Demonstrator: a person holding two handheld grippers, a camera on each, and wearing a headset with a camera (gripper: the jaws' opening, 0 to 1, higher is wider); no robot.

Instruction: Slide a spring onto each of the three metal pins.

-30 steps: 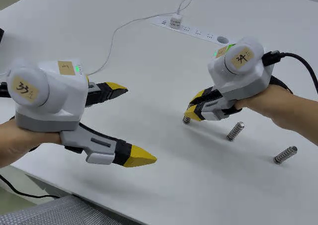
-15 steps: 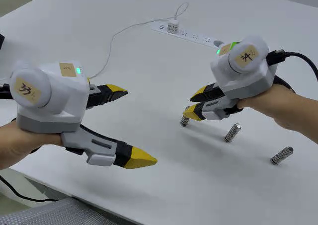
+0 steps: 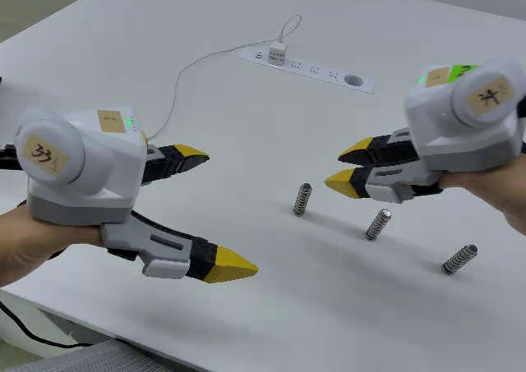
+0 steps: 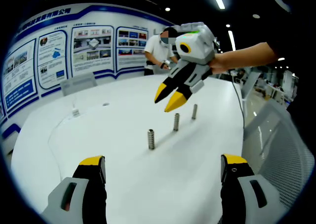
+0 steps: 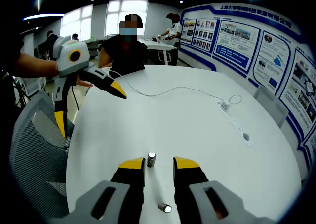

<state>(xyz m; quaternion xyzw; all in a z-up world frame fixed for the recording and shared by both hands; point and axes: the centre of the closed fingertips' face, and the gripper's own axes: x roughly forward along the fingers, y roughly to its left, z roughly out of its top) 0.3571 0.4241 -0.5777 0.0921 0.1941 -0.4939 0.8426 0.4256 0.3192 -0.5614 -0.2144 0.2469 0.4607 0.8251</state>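
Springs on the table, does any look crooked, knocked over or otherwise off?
Nothing stands out. The three springs stand upright in a row on the table; their lean in the head view looks like camera angle. The left claw and right claw hang open, clear of them.

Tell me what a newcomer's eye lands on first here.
Two white, yellow-tipped tools dominate. The left hand-held gripper is at the near left with its jaws spread wide. The right hand-held gripper is raised at the right, its jaws slightly parted and empty. Below it, three springs stand in a row on the white table: left spring, middle spring and right spring.
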